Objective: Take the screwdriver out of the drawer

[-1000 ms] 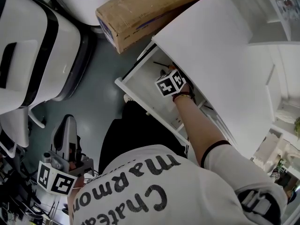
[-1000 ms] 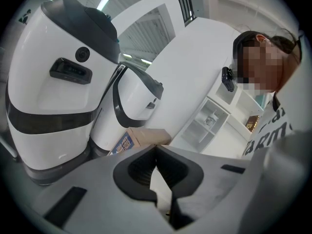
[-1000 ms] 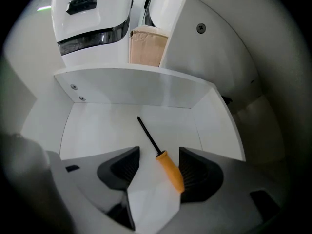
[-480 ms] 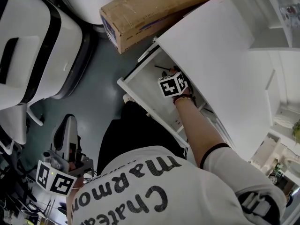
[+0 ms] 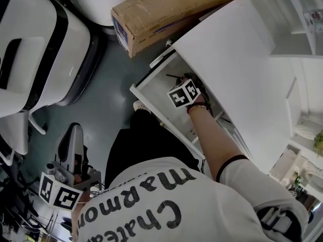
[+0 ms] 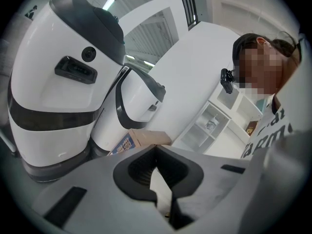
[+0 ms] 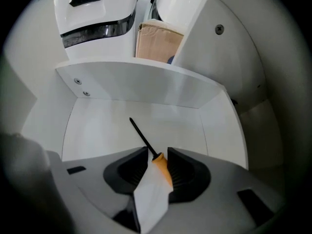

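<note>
The screwdriver (image 7: 141, 133) has a thin black shaft and an orange handle. It lies on the floor of the open white drawer (image 7: 136, 87). My right gripper (image 7: 158, 155) points steeply down into the drawer, and its jaws are closing on the orange handle, which fills the gap between the pads. In the head view the right gripper (image 5: 185, 79) reaches into the drawer (image 5: 151, 105), and the black shaft of the screwdriver (image 5: 172, 76) pokes out past it. My left gripper (image 5: 74, 132) hangs low at the left, away from the drawer. The left gripper (image 6: 156, 147) holds nothing, its tips together.
A cardboard box (image 5: 161, 14) lies on the floor beyond the drawer. Large white machines with dark bands (image 5: 35, 49) stand to the left. The white cabinet top (image 5: 237, 69) overhangs the drawer on the right. White shelves (image 5: 303, 14) stand at the far right.
</note>
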Tool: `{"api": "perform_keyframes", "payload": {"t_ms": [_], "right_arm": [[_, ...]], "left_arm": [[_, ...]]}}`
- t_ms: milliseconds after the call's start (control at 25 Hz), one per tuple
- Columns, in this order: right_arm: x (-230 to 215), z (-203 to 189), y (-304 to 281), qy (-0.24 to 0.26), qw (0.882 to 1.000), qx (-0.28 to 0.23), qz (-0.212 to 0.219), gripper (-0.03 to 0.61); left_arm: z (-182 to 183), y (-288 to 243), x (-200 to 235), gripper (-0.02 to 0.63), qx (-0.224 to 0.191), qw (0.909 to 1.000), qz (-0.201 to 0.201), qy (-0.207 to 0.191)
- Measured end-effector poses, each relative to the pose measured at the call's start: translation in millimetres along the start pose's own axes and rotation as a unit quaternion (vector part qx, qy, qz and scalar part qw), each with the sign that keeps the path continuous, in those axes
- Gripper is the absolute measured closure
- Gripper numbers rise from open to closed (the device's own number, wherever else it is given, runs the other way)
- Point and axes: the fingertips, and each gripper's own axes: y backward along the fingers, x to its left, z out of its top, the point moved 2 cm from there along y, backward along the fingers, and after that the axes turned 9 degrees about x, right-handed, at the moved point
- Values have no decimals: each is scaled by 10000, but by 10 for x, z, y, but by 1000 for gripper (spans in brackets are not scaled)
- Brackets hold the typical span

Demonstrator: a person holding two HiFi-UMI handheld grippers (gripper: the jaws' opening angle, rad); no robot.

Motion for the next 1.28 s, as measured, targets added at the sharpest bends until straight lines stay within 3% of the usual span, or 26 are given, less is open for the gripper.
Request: {"api": "perform_keyframes", "payload": {"t_ms": [240,400,680,1280], "right_arm": [[80,55,25,443,9988,207,7,475],[93,55,27,485,9983,326,-40,485],[80,55,23,189,9986,498,62,488],[187,-127,232,-549,9973,284,403,491]], "left_arm": [[21,61,68,589,-72,9999,37,74],[24,130,109,589,-142,9997,100,149],[55,204,140,589,-243,9994,151,184],[33,407,6,589,-419,9990,149,67]]}}
